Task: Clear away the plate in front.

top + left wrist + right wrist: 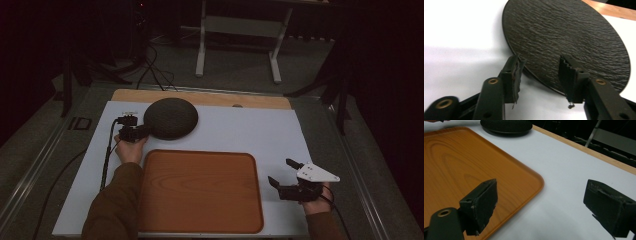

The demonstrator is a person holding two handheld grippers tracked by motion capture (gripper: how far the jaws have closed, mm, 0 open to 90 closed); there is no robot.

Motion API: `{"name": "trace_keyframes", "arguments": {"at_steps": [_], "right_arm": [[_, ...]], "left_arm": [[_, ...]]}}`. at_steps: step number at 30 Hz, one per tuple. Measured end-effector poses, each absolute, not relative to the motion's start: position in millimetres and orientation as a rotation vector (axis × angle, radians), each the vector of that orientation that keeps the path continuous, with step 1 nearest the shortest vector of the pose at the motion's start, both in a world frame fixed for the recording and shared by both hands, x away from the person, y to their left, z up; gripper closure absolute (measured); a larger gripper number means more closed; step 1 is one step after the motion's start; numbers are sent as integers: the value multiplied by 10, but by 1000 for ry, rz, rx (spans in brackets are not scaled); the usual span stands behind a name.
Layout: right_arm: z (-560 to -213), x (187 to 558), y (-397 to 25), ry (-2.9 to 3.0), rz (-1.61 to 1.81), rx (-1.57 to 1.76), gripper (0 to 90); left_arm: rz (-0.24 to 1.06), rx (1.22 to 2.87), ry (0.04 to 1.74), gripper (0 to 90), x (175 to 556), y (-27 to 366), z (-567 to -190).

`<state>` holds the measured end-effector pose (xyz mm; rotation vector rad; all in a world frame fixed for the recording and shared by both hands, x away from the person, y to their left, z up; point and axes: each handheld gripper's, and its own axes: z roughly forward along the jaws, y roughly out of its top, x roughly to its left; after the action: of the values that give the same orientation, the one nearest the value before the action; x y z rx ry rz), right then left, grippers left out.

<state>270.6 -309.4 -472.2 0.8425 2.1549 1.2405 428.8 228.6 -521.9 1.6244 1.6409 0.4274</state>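
A round black plate [171, 118] with a rippled surface lies flat at the back left of the white board. My left gripper [141, 131] is at the plate's near-left rim. In the left gripper view the plate [569, 37] spreads out ahead, and my left gripper [540, 62] is open with its two jaws standing over the rim, nothing clamped. A wooden tray [200, 190] with rounded corners sits bare at the front centre. My right gripper [282, 171] hovers just right of the tray; in the right gripper view that gripper [541, 195] is wide open beside the tray's corner [461, 165], holding nothing.
The white board [260, 135] covers the table, with a light wooden strip [210, 97] along its far edge. Beyond it stand a white desk frame [237, 30] and loose cables [150, 70] on the floor. The far plate [506, 126] appears at the top of the right gripper view.
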Motion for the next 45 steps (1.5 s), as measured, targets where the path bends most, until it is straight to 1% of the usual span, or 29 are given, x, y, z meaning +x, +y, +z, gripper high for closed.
{"name": "trace_keyframes", "arguments": {"at_steps": [4, 8, 14, 17, 21, 25, 28, 37, 41, 45], "right_arm": [[-4725, 2703, -3100, 2154, 1240, 845, 118], [-4726, 2699, -3103, 2153, 1239, 848, 118], [-4729, 2695, -3109, 2156, 1237, 849, 118], [-4728, 2692, -3112, 2157, 1236, 849, 118], [-4731, 2695, -3104, 2165, 1231, 843, 118], [-4731, 2696, -3097, 2170, 1227, 839, 118], [-4735, 2702, -3098, 2173, 1223, 842, 118], [-4735, 2704, -3098, 2180, 1221, 840, 119], [-4734, 2704, -3096, 2181, 1221, 840, 119], [-4734, 2705, -3099, 2182, 1222, 839, 119]], "left_arm": [[419, 1626, 1666, 581, 4310, 2287, -5264], [387, 1586, 1694, 559, 4334, 2291, -5299], [259, 1517, 1708, 541, 4388, 2295, -5378], [236, 1495, 1714, 542, 4397, 2310, -5384], [170, 1460, 1716, 586, 4417, 2382, -5400], [98, 1382, 1744, 653, 4429, 2446, -5420], [80, 1357, 1754, 670, 4433, 2460, -5423], [2, 1220, 1721, 769, 4421, 2522, -5338], [-11, 1177, 1738, 777, 4425, 2515, -5336], [-65, 1125, 1728, 761, 4449, 2486, -5363]]}}
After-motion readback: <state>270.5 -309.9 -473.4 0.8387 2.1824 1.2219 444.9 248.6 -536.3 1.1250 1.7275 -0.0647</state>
